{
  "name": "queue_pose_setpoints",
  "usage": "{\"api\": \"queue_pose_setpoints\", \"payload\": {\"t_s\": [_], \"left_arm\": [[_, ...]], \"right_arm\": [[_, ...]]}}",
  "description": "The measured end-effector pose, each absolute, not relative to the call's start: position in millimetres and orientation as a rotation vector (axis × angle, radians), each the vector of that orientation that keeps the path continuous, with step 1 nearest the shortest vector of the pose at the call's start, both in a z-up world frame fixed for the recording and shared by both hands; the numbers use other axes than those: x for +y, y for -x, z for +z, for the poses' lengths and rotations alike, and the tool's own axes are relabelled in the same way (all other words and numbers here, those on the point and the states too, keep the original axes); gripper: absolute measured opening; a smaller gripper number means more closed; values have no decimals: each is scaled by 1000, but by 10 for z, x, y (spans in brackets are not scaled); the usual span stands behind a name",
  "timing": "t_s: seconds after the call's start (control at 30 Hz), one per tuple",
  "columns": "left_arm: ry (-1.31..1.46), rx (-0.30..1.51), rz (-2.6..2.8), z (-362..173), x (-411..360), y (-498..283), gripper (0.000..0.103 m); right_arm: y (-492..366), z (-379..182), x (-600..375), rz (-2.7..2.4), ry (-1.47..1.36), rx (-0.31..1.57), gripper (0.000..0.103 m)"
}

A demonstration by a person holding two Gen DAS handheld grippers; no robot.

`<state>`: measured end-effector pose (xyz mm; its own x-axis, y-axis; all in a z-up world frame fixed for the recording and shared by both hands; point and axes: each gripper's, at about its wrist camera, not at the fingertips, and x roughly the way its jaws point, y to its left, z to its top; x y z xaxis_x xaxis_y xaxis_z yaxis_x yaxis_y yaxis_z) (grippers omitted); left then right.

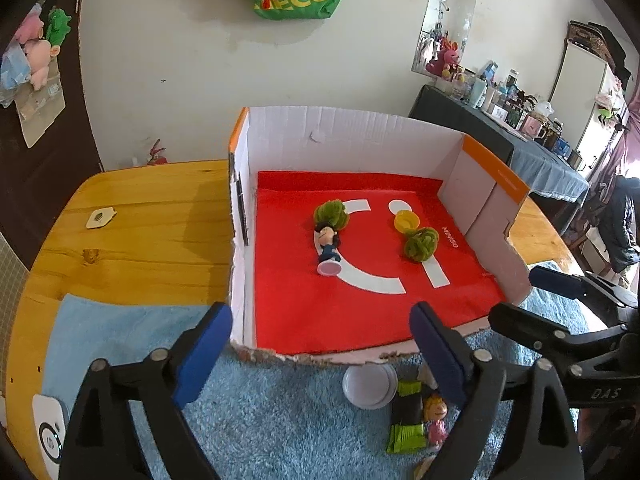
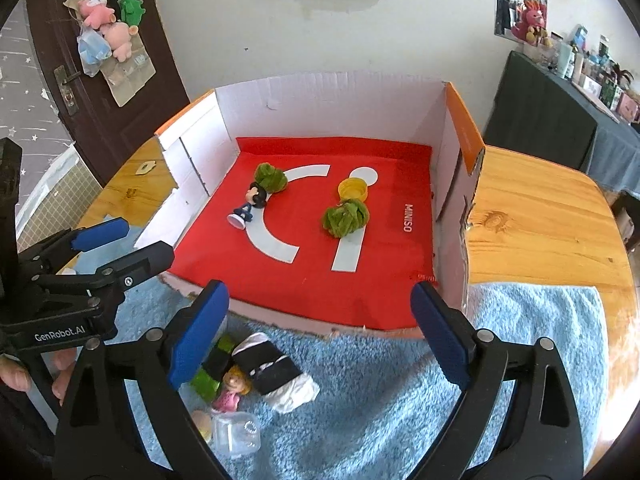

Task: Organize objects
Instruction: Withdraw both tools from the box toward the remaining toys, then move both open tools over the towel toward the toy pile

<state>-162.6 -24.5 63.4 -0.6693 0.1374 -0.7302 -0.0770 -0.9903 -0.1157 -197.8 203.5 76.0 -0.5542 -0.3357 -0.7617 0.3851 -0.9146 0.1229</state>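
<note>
Both tongs released, jaws spread wide, nothing between them. Left tongs (image 1: 320, 344) hover over the blue towel (image 1: 280, 420) at the box's torn front edge; right tongs (image 2: 320, 328) hover likewise, and appear in the left view at 3 o'clock.

Worktop (image 1: 152, 216): round, wooden, towel covering its near part. Cardboard box (image 1: 344, 128), white inside with orange rims, sits on the worktop with its front wall torn away. Floor of the box lined with a red bag (image 1: 360, 312) carrying white markings.

In the box:
- dark-haired figurine (image 1: 329, 245) lying tipped over, round pale base toward the camera, left of centre;
- green fuzzy ball (image 1: 330, 213) touching the figurine's head at its 12 o'clock;
- yellow cap (image 1: 406, 221) right of centre;
- second green fuzzy ball (image 1: 421, 242) just beside the cap at its 5 o'clock.

On the towel, outside the box, near its front edge:
- white round lid (image 1: 370, 386);
- blonde figurine in pink (image 1: 436, 420) lying down, at 5 o'clock of the lid;
- green and black folded item (image 1: 406, 416) touching the blonde figurine;
- black and white bundle (image 2: 276, 368) just beside the blonde figurine, right view;
- clear plastic piece (image 2: 238, 434) at 6 o'clock of the blonde figurine, right view.
</note>
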Motion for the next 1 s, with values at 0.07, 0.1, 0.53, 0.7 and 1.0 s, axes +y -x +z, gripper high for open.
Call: {"api": "queue_pose_setpoints", "payload": {"t_s": [0.07, 0.1, 0.53, 0.7, 1.0], "left_arm": [[1217, -104, 2765, 635, -233, 1591, 93], [1216, -99, 2764, 632, -227, 1573, 94], [1229, -130, 2774, 614, -306, 1382, 102], [1233, -139, 2769, 601, -308, 1327, 102], [1255, -137, 2749, 524, -273, 1185, 102]], "right_arm": [[1936, 763, 2047, -2457, -1184, 73, 93], [1913, 764, 2051, -2457, -1183, 73, 93], [1649, 807, 2090, -2468, -1160, 81, 99], [1550, 798, 2095, -2468, -1158, 87, 100], [1406, 741, 2135, -2464, -1172, 73, 100]]}}
